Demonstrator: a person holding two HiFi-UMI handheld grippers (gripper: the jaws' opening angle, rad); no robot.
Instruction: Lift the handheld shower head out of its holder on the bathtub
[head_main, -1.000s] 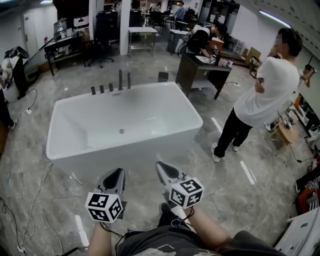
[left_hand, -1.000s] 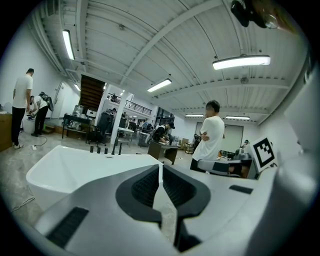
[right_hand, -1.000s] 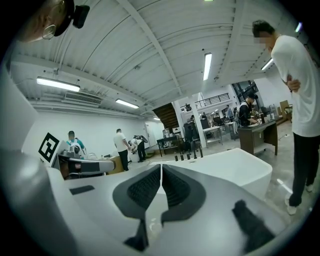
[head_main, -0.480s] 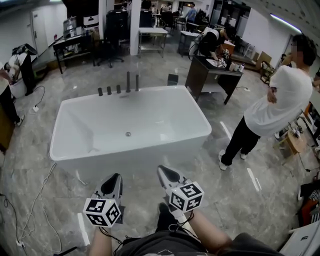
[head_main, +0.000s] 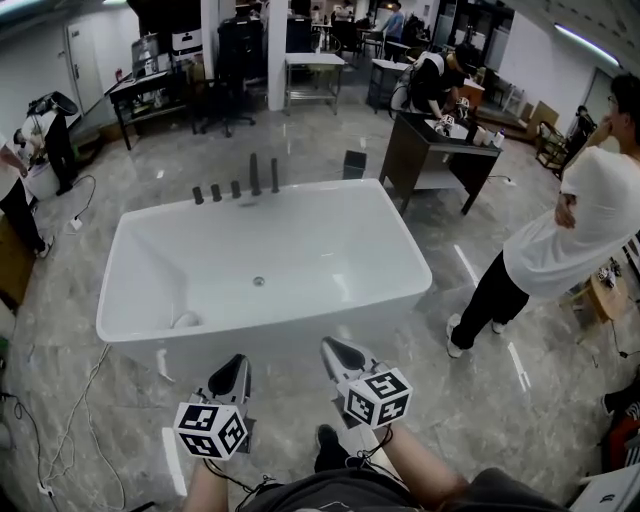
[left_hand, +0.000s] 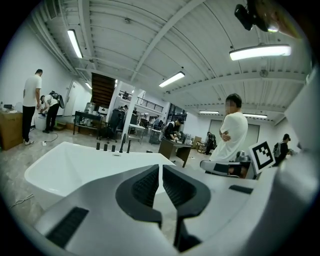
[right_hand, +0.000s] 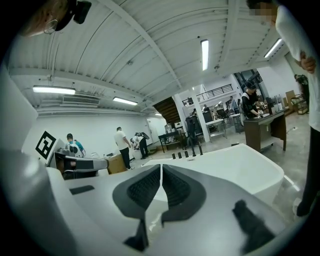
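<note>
- Nothing of the lift is done yet: the dark, rod-shaped handheld shower head (head_main: 255, 174) stands upright in its holder on the far rim of the white rectangular bathtub (head_main: 300, 342)
- It sits at the end of a row of short dark tap knobs (head_main: 216, 192); two tall rods stand there side by side, and from here I cannot say for sure which of them is the shower head
- The grey left gripper (head_main: 233, 366) is low over the grey marbled floor (head_main: 480, 400), short of the tub's near wall; its jaws are drawn together to a thin slit with nothing between them
- The grey right gripper (head_main: 334, 349) is beside it, just short of the same wall, jaws pressed together and likewise empty
- Both grippers point across the tub toward the fittings, well apart from them, with the whole basin between
- What is left, as I judge it: getting round or across the tub to the far rim, spreading one gripper's jaws, closing them on the rod and drawing it straight up out of the holder
- A person in a white T-shirt (head_main: 590, 220) stands off to the right, clear of the tub
</note>
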